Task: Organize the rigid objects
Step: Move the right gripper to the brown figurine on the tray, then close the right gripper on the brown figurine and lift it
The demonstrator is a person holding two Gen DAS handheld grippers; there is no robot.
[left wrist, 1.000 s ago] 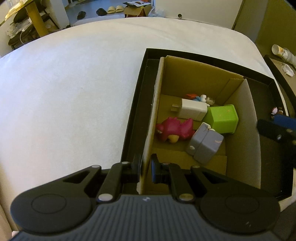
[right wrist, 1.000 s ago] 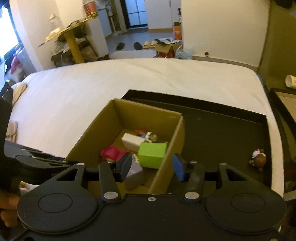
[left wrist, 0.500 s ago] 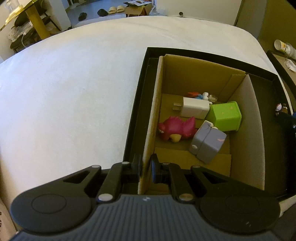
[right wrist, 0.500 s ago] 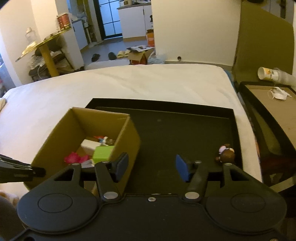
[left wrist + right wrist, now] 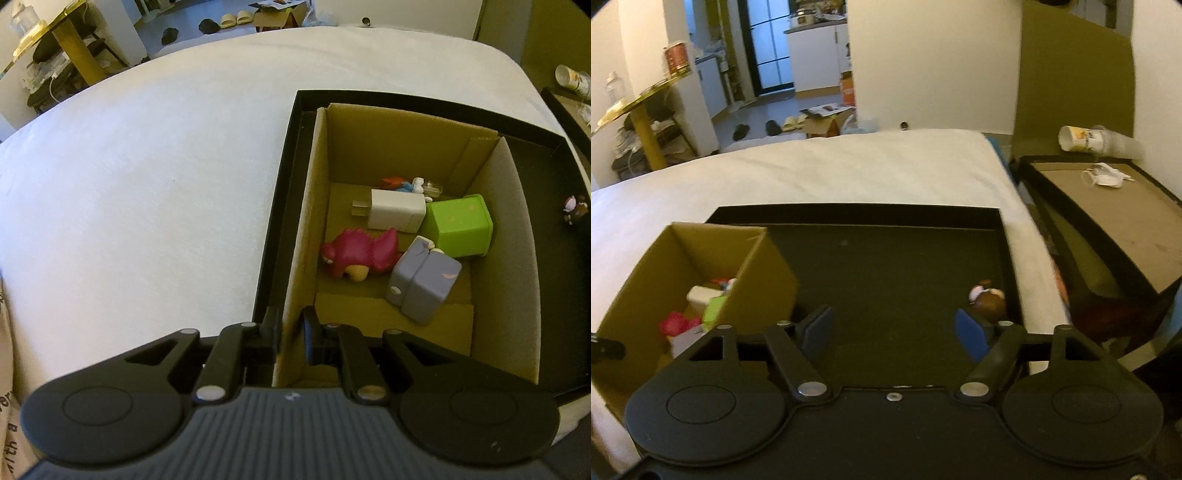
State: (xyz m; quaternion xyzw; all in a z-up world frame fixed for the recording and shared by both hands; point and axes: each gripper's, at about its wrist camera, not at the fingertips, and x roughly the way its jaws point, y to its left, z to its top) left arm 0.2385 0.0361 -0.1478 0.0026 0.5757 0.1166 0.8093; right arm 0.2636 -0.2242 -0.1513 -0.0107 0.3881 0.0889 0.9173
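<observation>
Figurine point(image 5: 988, 300): small, brown with pink top, on black tray point(image 5: 886, 266), just beyond right tongs point(image 5: 894, 332)
Right tongs: wide apart, holding nothing
Left tongs point(image 5: 290, 328): clamped on cardboard box point(image 5: 299, 236) wall

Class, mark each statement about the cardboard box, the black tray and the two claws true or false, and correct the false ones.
1. The left claw is clamped on a wall of the cardboard box. True.
2. The green cube lies outside the box. False: it lies inside, beside the white charger.
3. The right claw grips the small brown figure. False: it is open and empty, and the figure stands on the black tray.
4. The pink toy is in the box. True.
</observation>
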